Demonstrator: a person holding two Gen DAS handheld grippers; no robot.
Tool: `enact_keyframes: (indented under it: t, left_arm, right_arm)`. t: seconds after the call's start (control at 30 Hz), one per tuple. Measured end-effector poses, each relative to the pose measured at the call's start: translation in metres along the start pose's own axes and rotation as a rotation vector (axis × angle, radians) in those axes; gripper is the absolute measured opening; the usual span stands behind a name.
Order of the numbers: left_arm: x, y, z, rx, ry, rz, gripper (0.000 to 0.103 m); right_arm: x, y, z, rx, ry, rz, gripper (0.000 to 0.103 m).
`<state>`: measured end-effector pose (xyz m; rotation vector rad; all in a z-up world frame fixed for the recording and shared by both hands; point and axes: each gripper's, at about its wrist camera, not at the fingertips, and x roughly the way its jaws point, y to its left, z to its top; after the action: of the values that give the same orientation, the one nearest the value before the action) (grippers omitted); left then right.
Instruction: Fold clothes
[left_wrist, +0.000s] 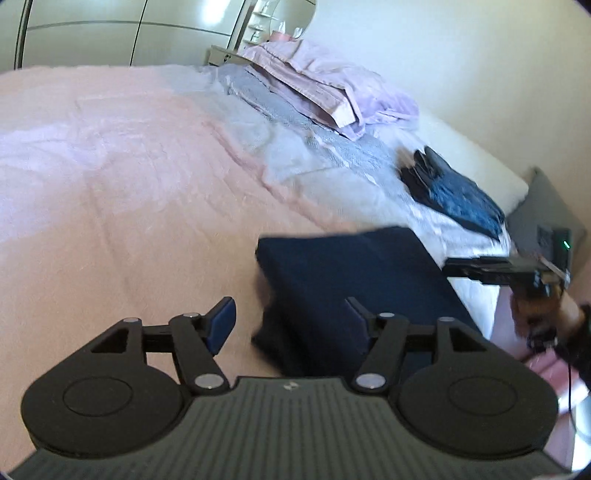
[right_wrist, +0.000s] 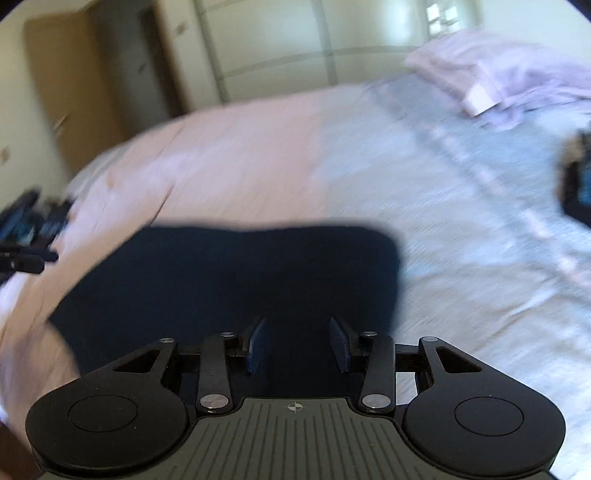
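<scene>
Both tongs are off the cloth right now. The left gripper (left_wrist: 291, 319) has its jaws spread wide with nothing between the pads, and the right gripper (right_wrist: 298, 343) sits about half open, also empty. The navy garment (left_wrist: 354, 280) lies folded into a neat rectangle on the bed (left_wrist: 129, 184), at about 1 o'clock from the left tongs and dead ahead at 12 for the right one. To me this fold looks done, and the next move is to set it aside or fetch another piece.

Count: one folded navy piece, one dark blue heap (left_wrist: 454, 195) out at 2 o'clock, and one lilac pile (left_wrist: 332, 85) near the far end at 12.
</scene>
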<state>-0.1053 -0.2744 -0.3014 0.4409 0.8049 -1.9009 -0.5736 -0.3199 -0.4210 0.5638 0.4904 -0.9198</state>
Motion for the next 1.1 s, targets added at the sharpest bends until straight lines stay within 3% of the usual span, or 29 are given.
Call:
enact_keyframes:
  t: [0.03, 0.07, 0.2, 0.23, 0.27, 0.3, 0.33, 0.37, 0.5, 0.6, 0.67, 0.73, 0.8, 0.87, 1.03, 1.1]
  left_arm:
    - [0.016, 0.003, 0.009, -0.013, 0.011, -0.005, 0.059]
    - [0.034, 0.006, 0.015, -0.027, 0.030, -0.017, 0.059]
    - [0.098, 0.016, 0.028, -0.078, 0.115, -0.066, 0.055]
    - [0.108, 0.021, 0.028, -0.113, 0.132, -0.076, 0.044]
    - [0.109, 0.023, 0.027, -0.135, 0.122, -0.076, 0.035]
    - [0.110, 0.025, 0.027, -0.156, 0.112, -0.077, 0.030]
    - [0.101, 0.023, 0.025, -0.144, 0.087, -0.068, 0.019]
    - [0.091, 0.020, 0.024, -0.132, 0.061, -0.059, 0.016]
    - [0.057, 0.006, 0.011, -0.097, 0.000, -0.002, 0.015]
    - [0.079, 0.018, 0.001, -0.151, 0.030, 0.020, 0.016]
    - [0.090, 0.028, -0.001, -0.195, 0.043, 0.020, 0.022]
    - [0.089, 0.029, 0.001, -0.189, 0.046, 0.039, 0.029]
    - [0.078, 0.023, 0.003, -0.160, 0.039, 0.060, 0.032]
    - [0.057, 0.016, 0.002, -0.118, 0.023, 0.090, 0.029]
    - [0.006, -0.038, -0.023, 0.152, -0.013, 0.120, 0.028]
    - [-0.003, -0.062, -0.041, 0.270, -0.014, 0.107, 0.029]
  right_arm:
    - [-0.001, -0.007, 0.004, 0.027, -0.021, -0.012, 0.066]
    - [0.002, -0.017, 0.009, 0.060, -0.025, -0.013, 0.074]
    - [0.024, -0.059, 0.022, 0.211, 0.001, 0.048, 0.074]
    - [0.030, -0.068, 0.024, 0.250, 0.012, 0.072, 0.074]
    - [0.038, -0.074, 0.025, 0.283, 0.032, 0.100, 0.070]
    - [0.046, -0.079, 0.026, 0.315, 0.054, 0.128, 0.059]
    - [0.054, -0.084, 0.027, 0.346, 0.076, 0.155, 0.031]
    - [0.056, -0.085, 0.032, 0.352, 0.079, 0.148, 0.025]
    - [0.046, -0.072, 0.052, 0.274, 0.015, 0.175, 0.020]
    - [0.079, -0.062, 0.052, 0.185, 0.074, 0.113, 0.021]
    - [0.092, -0.067, 0.047, 0.183, 0.093, 0.096, 0.028]
    - [0.075, -0.063, 0.044, 0.158, 0.063, 0.078, 0.034]
    - [0.048, -0.049, 0.041, 0.090, 0.023, 0.039, 0.038]
    - [0.019, -0.033, 0.035, 0.014, -0.014, 0.016, 0.038]
    - [-0.028, 0.020, -0.010, -0.124, -0.029, 0.115, 0.039]
    - [-0.024, 0.036, -0.030, -0.178, 0.008, 0.123, 0.039]
